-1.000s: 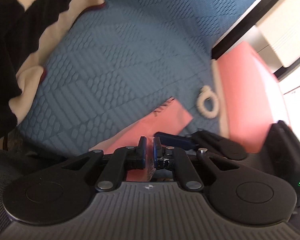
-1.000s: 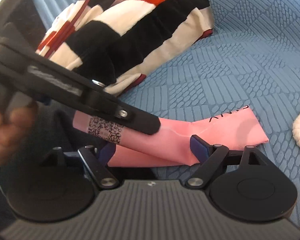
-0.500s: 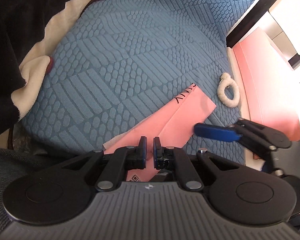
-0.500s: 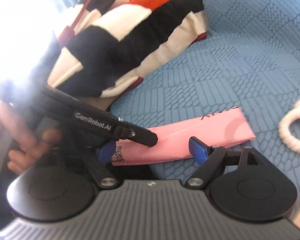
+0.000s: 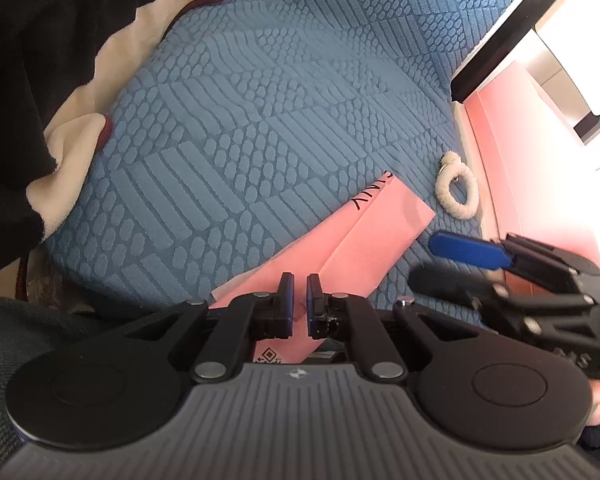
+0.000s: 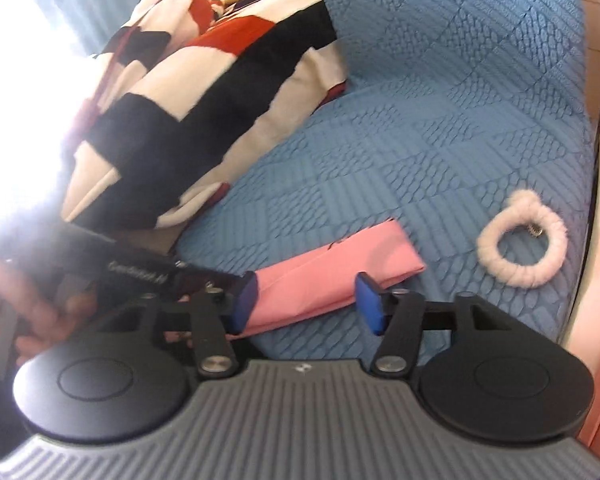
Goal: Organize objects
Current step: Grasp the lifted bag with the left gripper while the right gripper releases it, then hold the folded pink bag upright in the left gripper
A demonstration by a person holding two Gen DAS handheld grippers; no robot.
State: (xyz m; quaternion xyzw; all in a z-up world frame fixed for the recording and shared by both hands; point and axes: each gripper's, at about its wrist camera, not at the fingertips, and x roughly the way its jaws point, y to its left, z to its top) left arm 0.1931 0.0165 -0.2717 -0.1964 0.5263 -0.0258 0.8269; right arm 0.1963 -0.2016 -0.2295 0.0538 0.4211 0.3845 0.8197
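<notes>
A folded pink packet (image 5: 356,240) with dark lettering and a QR label lies flat on the blue quilted bed cover (image 5: 260,100); it also shows in the right wrist view (image 6: 324,284). My left gripper (image 5: 299,300) hovers over its near end, jaws almost together with a narrow gap and nothing between them. My right gripper (image 6: 306,300) is open and empty just above the packet's near side; its blue finger (image 5: 468,250) shows in the left wrist view. A white fluffy hair ring (image 6: 524,246) lies on the cover right of the packet, also in the left wrist view (image 5: 458,192).
A black, cream and red blanket (image 6: 204,92) is heaped on the bed to the left. A pink panel (image 5: 540,168) and a dark frame (image 5: 500,44) border the bed's right edge. Strong glare fills the left of the right wrist view.
The packet has left the left gripper and now lies flat on the cover. Both grippers have pulled back from it; the right one swung right, bringing the hair ring fully into view.
</notes>
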